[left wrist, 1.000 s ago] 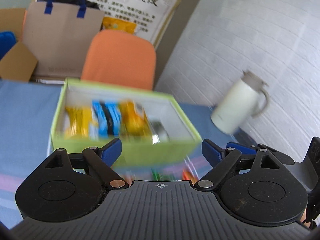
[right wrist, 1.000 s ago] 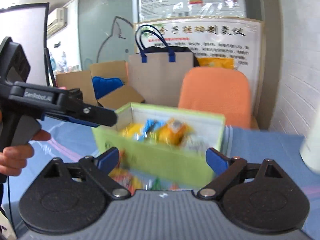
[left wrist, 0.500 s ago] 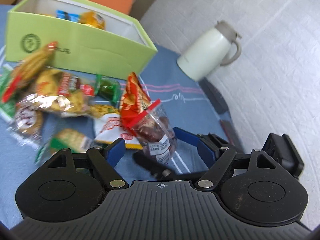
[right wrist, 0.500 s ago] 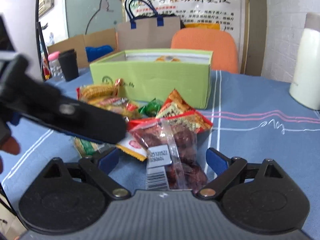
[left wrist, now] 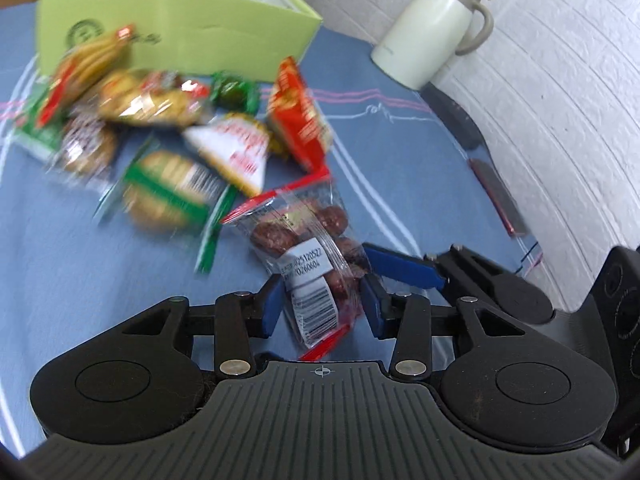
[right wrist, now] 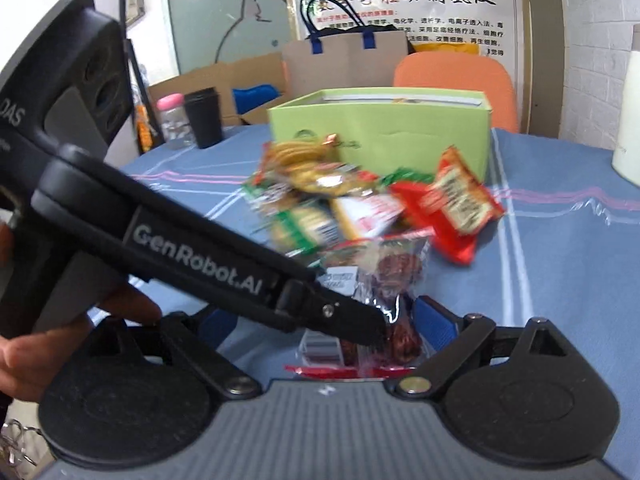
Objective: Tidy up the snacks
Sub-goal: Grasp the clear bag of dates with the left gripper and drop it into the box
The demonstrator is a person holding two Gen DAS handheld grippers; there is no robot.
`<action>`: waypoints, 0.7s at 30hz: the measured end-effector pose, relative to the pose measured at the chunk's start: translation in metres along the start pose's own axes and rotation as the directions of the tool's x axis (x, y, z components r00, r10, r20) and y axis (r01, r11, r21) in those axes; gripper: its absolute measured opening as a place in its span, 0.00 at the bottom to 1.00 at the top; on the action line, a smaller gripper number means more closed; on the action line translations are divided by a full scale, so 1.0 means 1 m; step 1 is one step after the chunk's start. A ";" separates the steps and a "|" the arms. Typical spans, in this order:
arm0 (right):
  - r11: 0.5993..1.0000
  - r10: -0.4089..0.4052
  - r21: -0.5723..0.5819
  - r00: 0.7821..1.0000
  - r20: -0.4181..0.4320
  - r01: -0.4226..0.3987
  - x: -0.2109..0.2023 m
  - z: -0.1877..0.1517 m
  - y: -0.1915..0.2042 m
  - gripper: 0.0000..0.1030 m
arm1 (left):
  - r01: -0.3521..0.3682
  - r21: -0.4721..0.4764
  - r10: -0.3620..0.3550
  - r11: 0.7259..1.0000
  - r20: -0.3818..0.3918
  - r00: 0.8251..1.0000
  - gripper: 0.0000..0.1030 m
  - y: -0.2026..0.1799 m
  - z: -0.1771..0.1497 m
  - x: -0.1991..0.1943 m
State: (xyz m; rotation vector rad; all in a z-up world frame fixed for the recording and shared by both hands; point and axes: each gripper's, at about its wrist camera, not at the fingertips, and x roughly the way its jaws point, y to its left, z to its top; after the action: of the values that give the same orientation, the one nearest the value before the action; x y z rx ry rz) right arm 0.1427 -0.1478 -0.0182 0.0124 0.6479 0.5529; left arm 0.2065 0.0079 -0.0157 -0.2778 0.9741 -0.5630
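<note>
Clear date packet (left wrist: 308, 258) lying on the blue tablecloth (left wrist: 60, 264) at the near end of the snack pile (left wrist: 160, 136), in front of the green box (left wrist: 180, 28). Left gripper (left wrist: 320, 304): jaws just closing, pads against the packet's sides. Right gripper (right wrist: 324, 320): jaws wide apart, straddling the same packet, holding nothing. White jug (left wrist: 432, 28) near the tabletop's wall-side edge.
</note>
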 end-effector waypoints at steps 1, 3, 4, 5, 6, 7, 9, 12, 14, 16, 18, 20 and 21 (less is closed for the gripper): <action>1.000 0.010 0.003 1.000 0.002 -0.010 -0.001 -0.004 0.003 0.91 | 0.002 -0.004 -0.002 1.000 0.001 1.000 0.27 0.002 -0.006 -0.005; 1.000 -0.005 0.009 1.000 0.009 0.005 -0.003 -0.008 0.006 0.90 | 0.009 -0.023 -0.008 1.000 0.022 1.000 0.39 0.007 -0.012 -0.014; 0.999 -0.032 0.015 0.999 0.010 0.032 -0.004 -0.008 0.005 0.90 | 0.010 -0.028 -0.009 1.000 0.041 0.999 0.50 0.009 -0.012 -0.017; 0.998 -0.058 0.019 0.998 0.015 0.058 -0.006 -0.008 0.004 0.90 | 0.002 -0.034 0.000 0.999 0.063 0.998 0.56 0.011 -0.011 -0.021; 0.996 -0.082 0.025 0.997 0.018 0.081 -0.007 -0.008 0.004 0.90 | -0.013 -0.043 0.017 0.999 0.081 0.997 0.64 0.012 -0.010 -0.024; 0.995 -0.098 0.035 0.995 0.021 0.097 -0.007 -0.007 0.002 0.90 | -0.026 -0.046 0.030 0.999 0.095 0.995 0.70 0.014 -0.008 -0.027; 0.994 -0.093 0.061 0.995 0.017 0.092 -0.005 -0.008 0.000 0.90 | -0.036 -0.050 0.040 0.998 0.096 0.995 0.70 0.016 -0.004 -0.026; 0.994 -0.093 0.049 0.996 0.011 0.093 -0.001 -0.011 0.003 0.90 | -0.023 -0.044 0.025 0.999 0.061 0.998 0.63 0.012 -0.002 -0.012; 0.995 -0.098 0.012 0.995 0.012 0.097 0.002 -0.012 0.008 0.90 | -0.020 -0.034 0.021 0.999 0.034 0.999 0.56 0.010 -0.003 -0.003; 0.996 -0.088 0.007 0.996 0.008 0.088 0.007 -0.014 0.008 0.90 | -0.017 -0.021 0.018 1.000 0.038 0.999 0.52 0.008 -0.005 0.000; 0.996 -0.086 -0.009 0.996 0.023 0.086 0.008 -0.015 0.009 0.78 | -0.004 -0.018 0.005 1.000 0.034 0.999 0.39 0.008 -0.004 0.003; 0.996 -0.088 -0.025 0.996 0.034 0.088 0.003 -0.013 0.011 0.77 | 0.012 -0.037 -0.011 0.999 0.038 0.999 0.32 0.009 -0.004 0.001; 0.997 -0.078 -0.017 0.996 0.044 0.079 0.001 -0.010 0.012 0.77 | 0.016 -0.042 -0.014 0.999 0.048 0.999 0.30 0.008 -0.004 -0.002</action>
State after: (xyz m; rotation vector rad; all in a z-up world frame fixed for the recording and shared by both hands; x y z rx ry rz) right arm 0.1319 -0.1391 -0.0242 -0.0186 0.5989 0.4813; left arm 0.2048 0.0159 -0.0207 -0.3348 0.9390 -0.5477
